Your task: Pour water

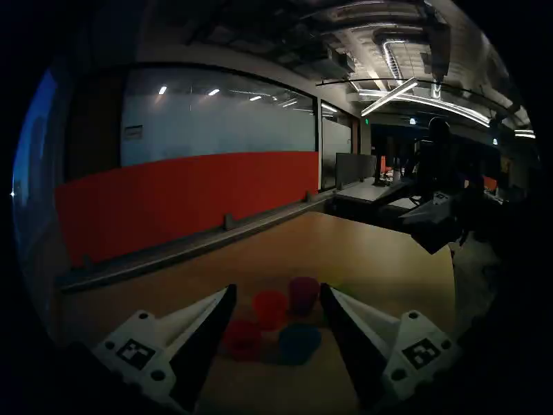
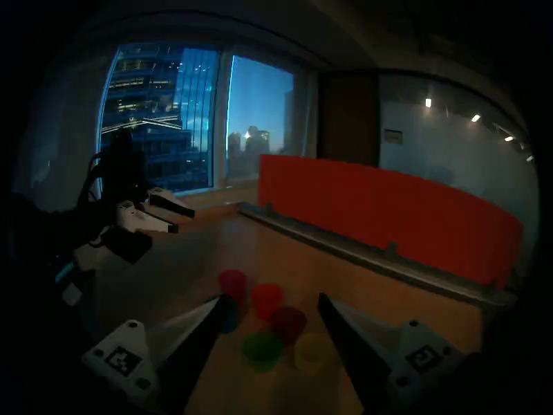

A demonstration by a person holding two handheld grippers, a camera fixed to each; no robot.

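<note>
On table (image 1: 387,256), ahead of both claws: cups (image 2: 266,299) clustered, upright, mouths up, long axes vertical. Spread and empty: left gripper (image 1: 276,289), right gripper (image 2: 273,297). We read this as approach, nothing grasped yet. Next move, we judge: close on one cup, keep it level until tipping.

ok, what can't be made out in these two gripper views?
- Left gripper view: whether the small red plastic cup or its neighbours hold water; dim light, interiors too dark.
- Right gripper view: the small blue plastic cup, partly hidden behind the right gripper's own finger.
- Right gripper view: how the left gripper is held; shadow at the left edge swallows everything behind it.
</note>
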